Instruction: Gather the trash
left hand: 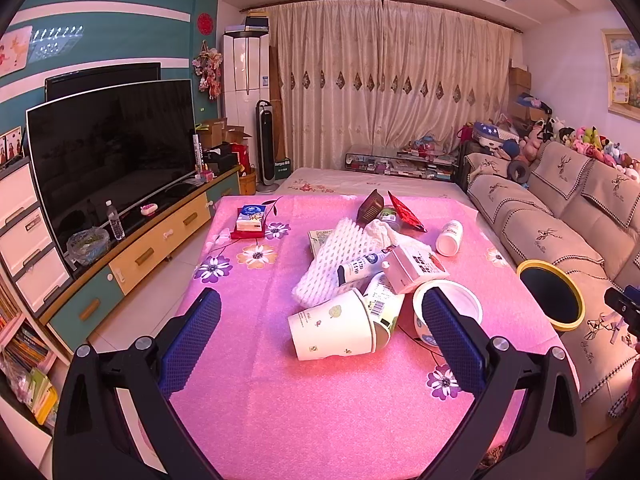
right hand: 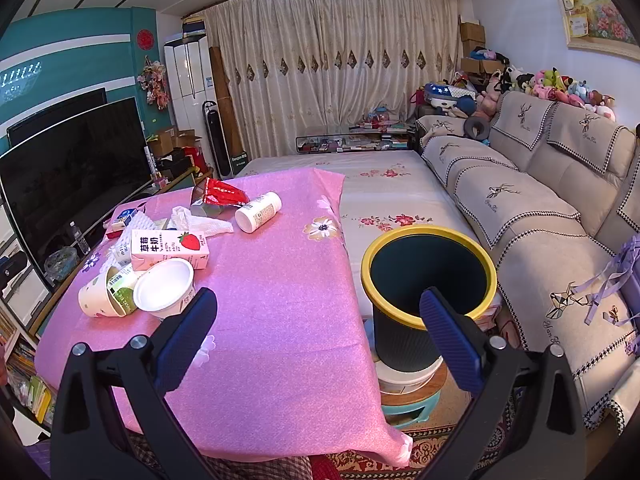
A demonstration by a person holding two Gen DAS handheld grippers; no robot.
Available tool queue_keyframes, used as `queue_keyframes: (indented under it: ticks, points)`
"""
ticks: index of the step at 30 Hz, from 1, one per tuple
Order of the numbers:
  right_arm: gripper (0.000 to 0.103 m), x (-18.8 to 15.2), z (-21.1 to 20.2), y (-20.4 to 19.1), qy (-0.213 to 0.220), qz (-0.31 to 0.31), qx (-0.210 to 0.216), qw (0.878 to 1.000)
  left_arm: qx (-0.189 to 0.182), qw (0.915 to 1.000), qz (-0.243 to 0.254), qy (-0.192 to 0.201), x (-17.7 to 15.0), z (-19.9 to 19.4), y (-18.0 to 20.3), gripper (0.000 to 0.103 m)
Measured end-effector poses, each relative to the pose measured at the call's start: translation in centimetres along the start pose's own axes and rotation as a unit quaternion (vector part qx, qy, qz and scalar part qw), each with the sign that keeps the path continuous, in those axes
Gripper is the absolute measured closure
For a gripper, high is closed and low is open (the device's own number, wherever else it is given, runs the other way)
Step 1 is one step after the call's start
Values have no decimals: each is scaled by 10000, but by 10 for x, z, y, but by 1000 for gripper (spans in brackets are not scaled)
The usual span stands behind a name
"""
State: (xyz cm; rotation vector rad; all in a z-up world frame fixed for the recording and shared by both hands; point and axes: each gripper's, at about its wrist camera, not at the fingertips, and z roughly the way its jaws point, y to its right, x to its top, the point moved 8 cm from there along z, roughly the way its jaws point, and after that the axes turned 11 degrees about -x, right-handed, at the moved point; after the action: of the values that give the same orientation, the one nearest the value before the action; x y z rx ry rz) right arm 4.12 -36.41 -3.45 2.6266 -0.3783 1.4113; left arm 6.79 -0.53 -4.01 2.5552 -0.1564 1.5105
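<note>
Both grippers hanging w/ jaws wide apart, holding nothing. Left gripper hovering over the pink tablecloth facing the trash pile: paper cup on its side, strawberry milk carton, white bottle. Right gripper hovering betw table edge & yellow-rimmed bin, which is standing just beside the table

Bright, even indoor light is filling both views, and daylight is glowing softly through the closed curtains. The fisheye lenses are bending the walls and ceiling and leaving dark vignettes in the corners. The pink tablecloth is looking oversaturated, and the television screen is carrying faint reflections.
</note>
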Motion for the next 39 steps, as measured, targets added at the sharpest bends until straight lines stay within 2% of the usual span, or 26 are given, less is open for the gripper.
queue_keyframes:
  ticks: [18, 24, 28, 34, 36, 39]
  points:
    - [6, -3, 4, -4, -55, -55, 17, 10000, -44, 10000, 31, -61, -2, 6, 3, 4]
    - [6, 4, 18, -29, -127, -258, 223, 9993, -62, 9999, 34, -109, -3, 11, 2, 4]
    - [7, 8, 35, -65, -294, -386, 741, 9961, -83, 9998, 30, -163, -6, 16, 0, 4]
    - [50, 0, 77, -127, -916, -763, 1355, 9836, -108, 9996, -60, -261, -11, 26, -8, 4]
    - [69, -3, 87, -147, -1026, -934, 1412, 9802, -113, 9995, -86, -277, -11, 30, -12, 4]
    - [82, -8, 104, -166, -1170, -1087, 1387, 9774, -110, 9995, -108, -290, -12, 35, -17, 4]
